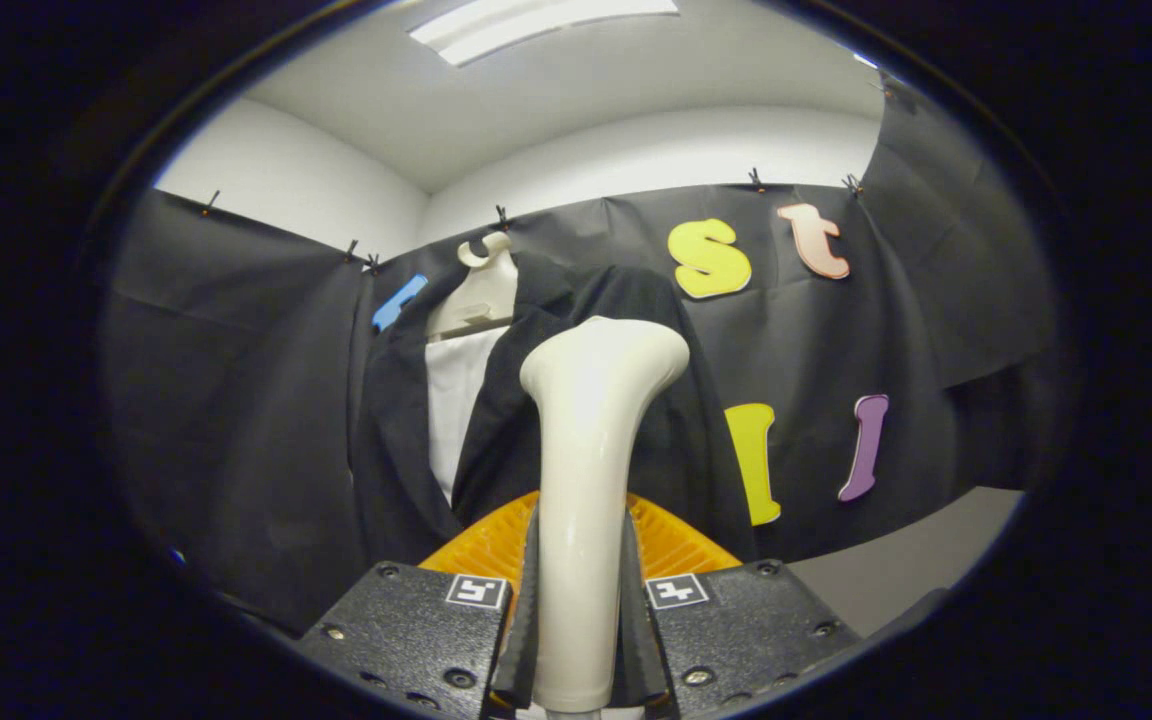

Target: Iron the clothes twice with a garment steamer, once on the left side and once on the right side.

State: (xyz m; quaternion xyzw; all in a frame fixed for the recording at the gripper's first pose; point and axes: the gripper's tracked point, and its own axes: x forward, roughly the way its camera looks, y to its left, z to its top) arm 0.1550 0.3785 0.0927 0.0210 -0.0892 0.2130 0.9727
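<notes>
The gripper (581,610) is squeezed tight on the white garment steamer (586,480), which stands straight up between its fingers. Just past them hangs a dark jacket (526,400) on a hanger (481,290).

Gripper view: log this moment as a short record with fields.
gripper: shut on the steamer, both fingers pressing its handle
steamer: cream, upright between the fingers, its wide head up in front of the jacket
jacket: black, open at the front, hanging on a hanger beyond the fingers
hanger: cream, its hook at the top of the black cloth wall
shirt: white, showing inside the jacket's opening
orange part: ribbed, low behind the steamer, just past the fingers; what it is I cannot tell
</notes>
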